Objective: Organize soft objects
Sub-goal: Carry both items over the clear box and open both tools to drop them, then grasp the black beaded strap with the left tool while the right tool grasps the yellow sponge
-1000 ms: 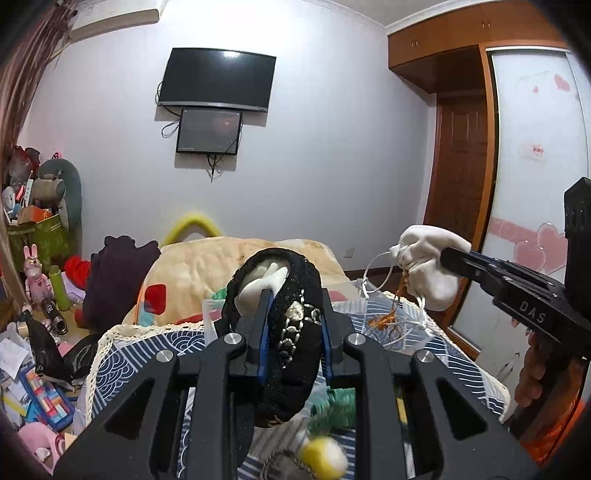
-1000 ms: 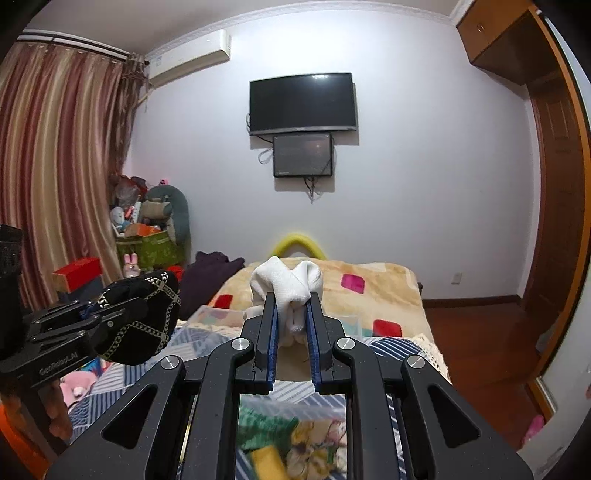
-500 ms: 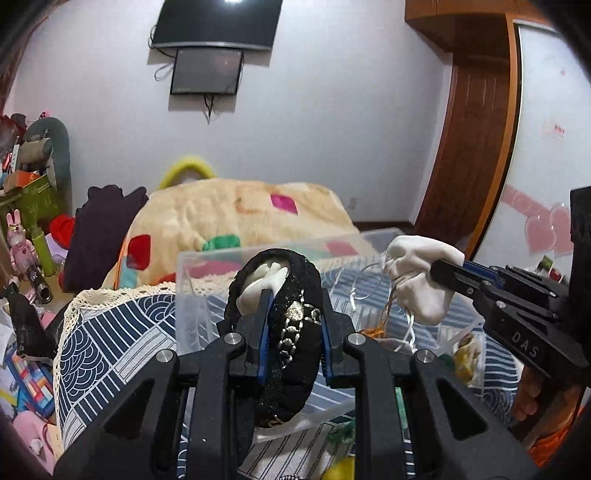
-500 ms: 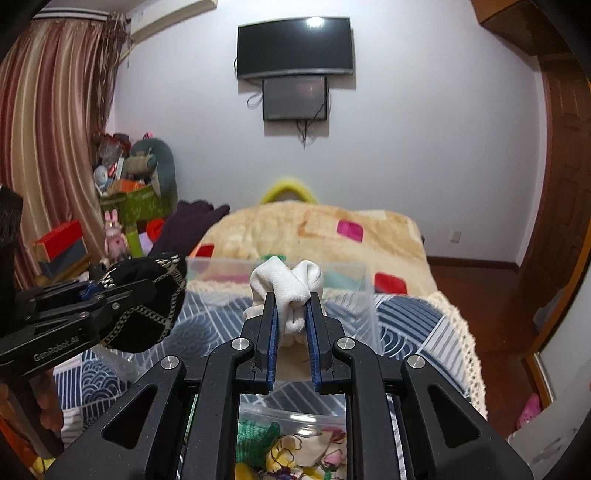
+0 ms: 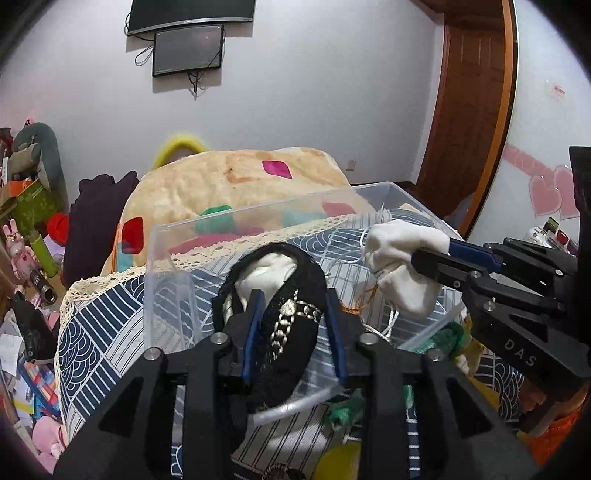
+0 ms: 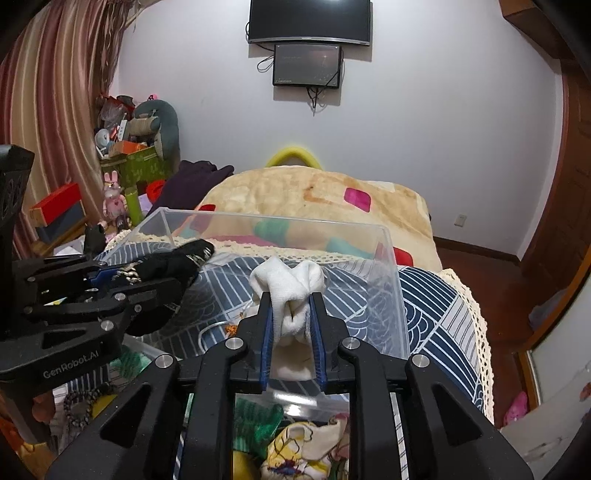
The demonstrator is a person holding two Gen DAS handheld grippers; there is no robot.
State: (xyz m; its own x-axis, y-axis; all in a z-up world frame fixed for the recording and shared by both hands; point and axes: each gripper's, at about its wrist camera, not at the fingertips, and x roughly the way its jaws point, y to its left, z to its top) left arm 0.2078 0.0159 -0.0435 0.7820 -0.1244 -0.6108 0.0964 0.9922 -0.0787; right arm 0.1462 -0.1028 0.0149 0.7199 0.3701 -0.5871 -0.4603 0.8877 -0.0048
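A rolled black sock with a pale chain pattern (image 5: 284,317), white fabric showing at its top, is pinched between the blue pads of the left hand-held gripper (image 5: 293,325) and held over a clear plastic storage box (image 5: 162,258). Just beside it, the right hand-held gripper (image 6: 291,325) is closed on a bundled white sock (image 6: 291,291), also held above the open box; the two bundles are near each other but apart. Inside the box, thin white cord and a bit of orange thread (image 5: 354,306) lie on the bottom, and little else can be made out there. In front of the box, a second container (image 6: 295,443) holds a jumble of soft pieces in green, yellow and cream. Both containers rest on a bed covered by a navy-and-white patterned cloth with a lace edge (image 6: 443,306), with a beige blanket bearing coloured patches (image 6: 325,195) beyond. A television (image 6: 308,20) and a smaller screen (image 6: 306,64) hang on the pale wall, striped curtains (image 6: 48,110) hang at the left, and plush toys and boxes (image 6: 144,147) crowd the corner beside a wooden door (image 5: 469,110).
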